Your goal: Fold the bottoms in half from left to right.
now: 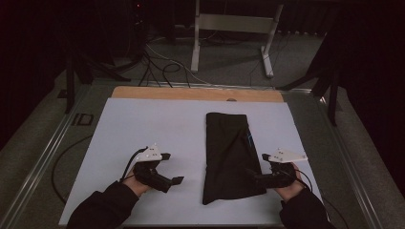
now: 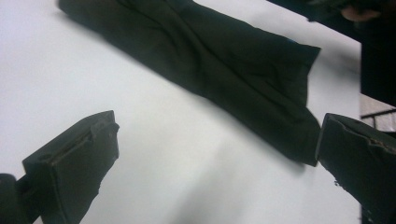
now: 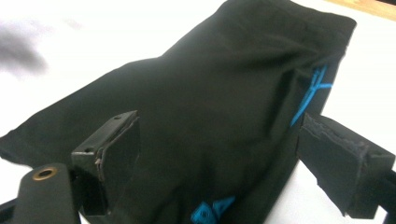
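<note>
My black cloth (image 1: 230, 155) already lies folded into a long narrow strip on the desk (image 1: 143, 124), so I judge the lengthwise folding done. What seems left is folding it across, end to end, into a smaller packet, and I have not gripped it for that yet.

My right tongs (image 1: 258, 177) sit at the near right edge of the cloth, jaws spread wide with the fabric's edge between them but not pinched, as far as I can tell. My left tongs (image 1: 173, 168) hang wide open over bare desk, well apart from the cloth, which lies off to their right.

The cloth (image 3: 219, 112) looks soft and thin, matt black, with shallow creases running along its length. It flares a little wider at the end nearest me. Bright blue markings (image 3: 314, 91) show near the edge beside my right tongs, and more blue (image 3: 212, 212) just ahead of them.
</note>
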Motion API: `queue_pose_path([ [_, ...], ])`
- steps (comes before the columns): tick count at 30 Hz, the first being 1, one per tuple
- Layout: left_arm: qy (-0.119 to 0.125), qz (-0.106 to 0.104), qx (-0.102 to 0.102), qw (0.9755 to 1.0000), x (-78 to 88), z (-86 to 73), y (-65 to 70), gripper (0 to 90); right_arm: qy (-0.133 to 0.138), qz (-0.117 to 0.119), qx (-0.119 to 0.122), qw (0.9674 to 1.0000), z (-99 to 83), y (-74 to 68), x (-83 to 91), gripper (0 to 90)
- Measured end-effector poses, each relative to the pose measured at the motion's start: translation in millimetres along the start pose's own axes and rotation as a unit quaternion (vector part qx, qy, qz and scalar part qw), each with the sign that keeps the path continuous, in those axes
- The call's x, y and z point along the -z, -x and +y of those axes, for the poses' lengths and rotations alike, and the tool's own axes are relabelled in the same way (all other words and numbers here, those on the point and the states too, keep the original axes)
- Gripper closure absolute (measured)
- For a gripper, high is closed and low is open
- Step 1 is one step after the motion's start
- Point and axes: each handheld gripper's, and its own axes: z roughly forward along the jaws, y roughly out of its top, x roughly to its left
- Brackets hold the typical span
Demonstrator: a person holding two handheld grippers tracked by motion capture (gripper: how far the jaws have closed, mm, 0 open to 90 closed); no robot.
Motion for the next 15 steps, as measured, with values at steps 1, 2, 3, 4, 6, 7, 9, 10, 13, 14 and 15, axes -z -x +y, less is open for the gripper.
queue_pose_path([
  [1, -0.002, 0.006, 0.000, 1.0000, 1.2, -1.3, -1.5, 0.0, 0.001, -0.005, -0.002, 1.0000, -2.8, -1.4, 1.7, 14.9],
  [2, -0.002, 0.011, 0.000, 0.9999, 1.9, -3.0, -2.7, 0.0, -0.003, -0.004, -0.005, 1.0000, -6.0, -2.5, 3.6, 15.0],
  [3, -0.002, 0.013, 0.001, 0.9999, 2.6, -4.5, -3.7, 0.0, -0.005, -0.002, -0.011, 0.9999, -9.8, -4.1, 5.0, 15.0],
  [4, -0.002, 0.014, 0.000, 0.9999, 3.1, -5.9, -4.3, 0.0, -0.007, 0.002, -0.016, 0.9998, -14.1, -5.7, 6.1, 15.1],
  [6, -0.001, 0.017, -0.002, 0.9998, 2.8, -8.8, -4.1, 0.0, -0.014, 0.004, -0.022, 0.9997, -22.2, -10.2, 7.5, 15.1],
  [7, -0.002, 0.017, -0.004, 0.9998, 2.3, -10.0, -3.8, 0.0, -0.023, 0.006, -0.022, 0.9995, -25.9, -12.2, 7.9, 14.9],
  [9, -0.001, 0.017, -0.008, 0.9998, 0.8, -12.0, -3.0, 0.0, -0.037, 0.007, -0.022, 0.9990, -30.8, -15.5, 7.6, 14.4],
  [10, -0.001, 0.016, -0.007, 0.9998, -0.1, -12.6, -2.4, 0.0, -0.042, 0.010, -0.023, 0.9988, -32.4, -16.0, 7.3, 14.4],
  [13, -0.004, 0.013, -0.009, 0.9999, -2.3, -15.0, -0.8, 0.0, -0.048, 0.017, -0.026, 0.9984, -34.9, -13.9, 2.9, 17.1],
  [14, -0.003, 0.009, -0.007, 0.9999, -2.9, -16.1, 0.0, 0.0, -0.048, 0.019, -0.029, 0.9982, -35.3, -12.3, 1.2, 20.5],
  [15, -0.002, 0.006, -0.005, 1.0000, -3.1, -17.0, 0.7, 0.0, -0.053, 0.017, -0.032, 0.9980, -35.1, -11.5, -0.7, 23.2],
])
